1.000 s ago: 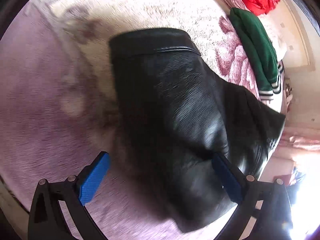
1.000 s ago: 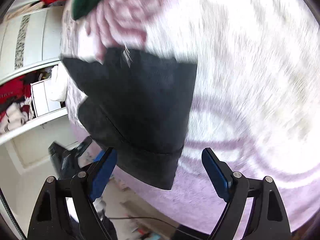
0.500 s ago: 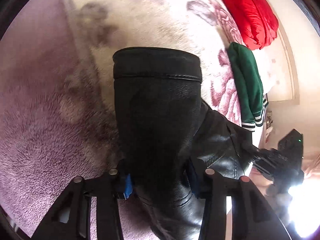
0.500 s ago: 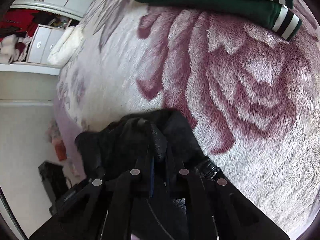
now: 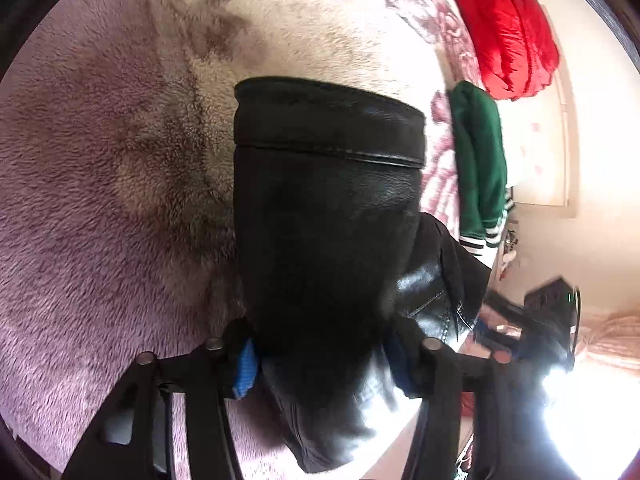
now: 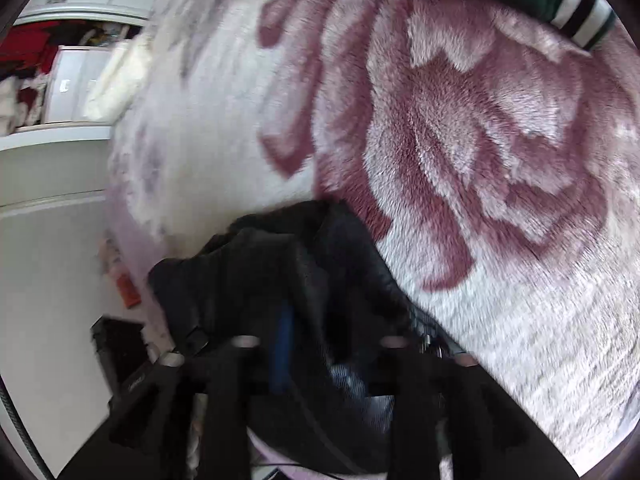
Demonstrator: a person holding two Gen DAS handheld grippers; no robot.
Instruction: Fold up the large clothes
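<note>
Both grippers, open a second ago, now clamp the black leather jacket [image 5: 328, 216]: left gripper [image 5: 320, 364] low in frame on a hemmed panel, right gripper [image 6: 316, 344] on bunched lining. Jacket centre-frame over the pink floral plush blanket [image 6: 480, 140]. Best practice: keep edges level and taut while drawing across.

Your bed [image 5: 120, 240] wore a plush pink floral blanket [image 6: 500, 160]; on it lay the black leather jacket [image 5: 324, 220], a green garment [image 5: 480, 152] and a red one [image 5: 508, 32] toward its far edge.
</note>
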